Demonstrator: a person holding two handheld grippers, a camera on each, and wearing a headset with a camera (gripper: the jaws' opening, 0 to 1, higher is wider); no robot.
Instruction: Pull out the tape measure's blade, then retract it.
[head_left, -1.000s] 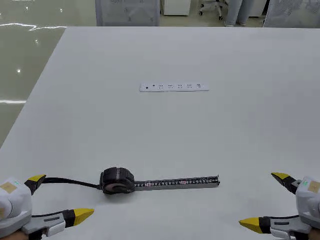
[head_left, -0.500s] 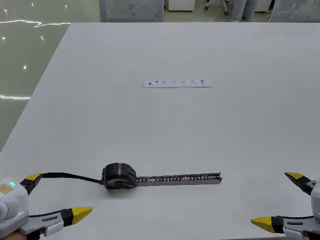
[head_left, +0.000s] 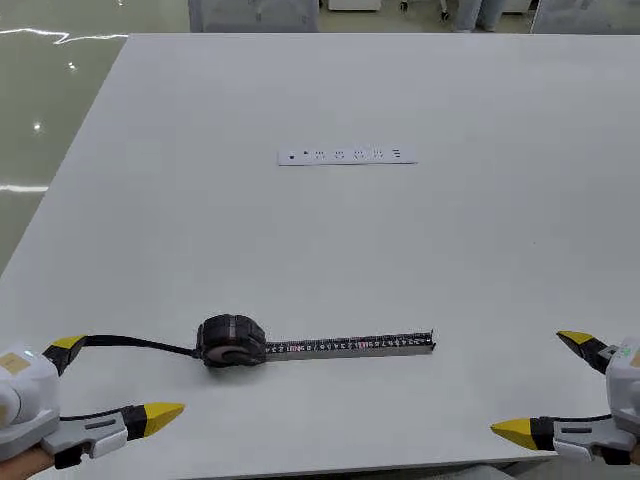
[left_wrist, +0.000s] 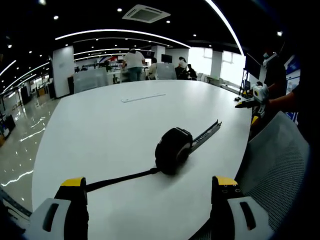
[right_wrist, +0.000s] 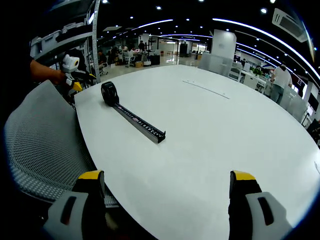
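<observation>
A black tape measure (head_left: 232, 341) lies on the white table (head_left: 330, 240), near its front edge, with a short length of blade (head_left: 350, 346) pulled out to the right and a black strap (head_left: 130, 343) trailing left. The same case (left_wrist: 172, 149) shows in the left gripper view, and case (right_wrist: 109, 92) and blade (right_wrist: 140, 123) in the right gripper view. My left gripper (head_left: 105, 382) stands open at the front left, close to the strap end. My right gripper (head_left: 548, 388) stands open at the front right, well clear of the blade tip. Both hold nothing.
A white power strip (head_left: 346, 155) lies flat mid-table, beyond the tape measure. A grey mesh chair back (right_wrist: 40, 145) sits by the table's near edge. The shiny floor (head_left: 50, 110) lies off the left edge. People stand in the far background.
The head camera has shifted a little, so the table sits slightly higher in the picture. The tape measure and blade lie as before; both grippers stay open and nearly still.
</observation>
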